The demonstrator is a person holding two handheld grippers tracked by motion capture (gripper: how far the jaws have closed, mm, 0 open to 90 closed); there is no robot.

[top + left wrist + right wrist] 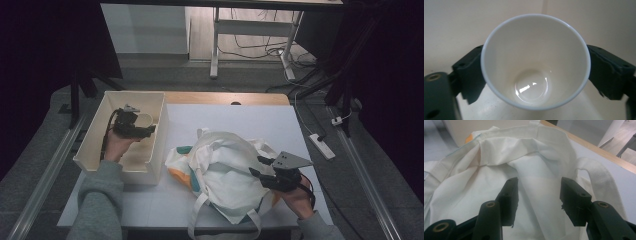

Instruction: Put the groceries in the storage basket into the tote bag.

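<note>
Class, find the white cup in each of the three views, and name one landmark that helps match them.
High view: cup inside the cream bin, upper left, at the left gripper.
Left gripper view: centre, mouth toward camera, between the black jaws.
Right gripper view: not in it.
Shared landmark: the bin's cream wall.

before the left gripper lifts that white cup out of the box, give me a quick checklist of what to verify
1. White glossy cup sits between the left gripper jaws: ok.
2. Pads pressing firmly on the cup's wall: cannot tell, contact is hidden behind the rim.
3. Cup is empty: ok, bare bottom shows.
4. Cream open-topped box leaves room above for a lift: ok.
5. White cloth tote bag has its mouth open: ok, its opening gapes in the right gripper view.
6. Right gripper grips the bag: not ok, jaws stand apart over the cloth.
</note>
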